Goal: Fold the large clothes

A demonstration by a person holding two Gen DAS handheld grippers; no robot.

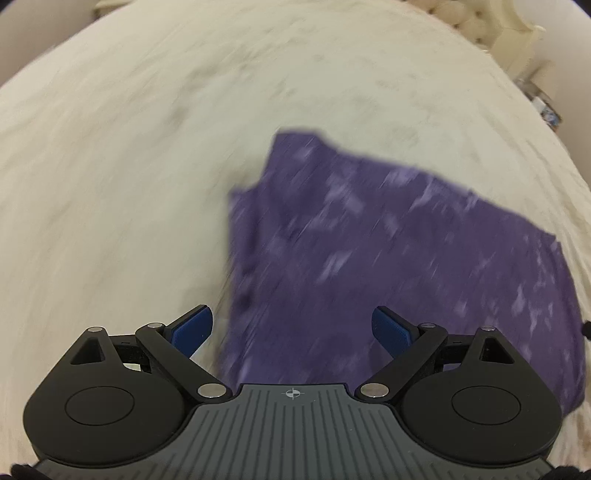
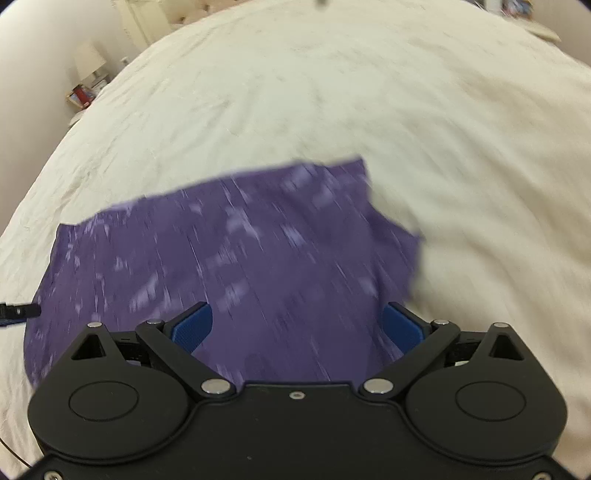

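A purple garment (image 1: 388, 251) with pale speckles lies folded flat on a cream bedspread (image 1: 129, 184); both views are motion-blurred. My left gripper (image 1: 291, 326) hovers open above the garment's near left edge, its blue pads (image 1: 194, 328) wide apart with nothing clamped. The same purple garment (image 2: 240, 258) fills the middle of the right wrist view. Over its near right part my right gripper (image 2: 301, 326) stands open, blue pads (image 2: 404, 328) spread wide and pressing on nothing. The left gripper's black tip (image 2: 18, 312) shows at the left edge of that view.
The cream bedspread (image 2: 369, 92) stretches all around the garment. A tufted headboard (image 1: 469, 18) is at the far right in the left wrist view. A lamp and nightstand (image 2: 86, 79) with small items stand beyond the bed's far left corner.
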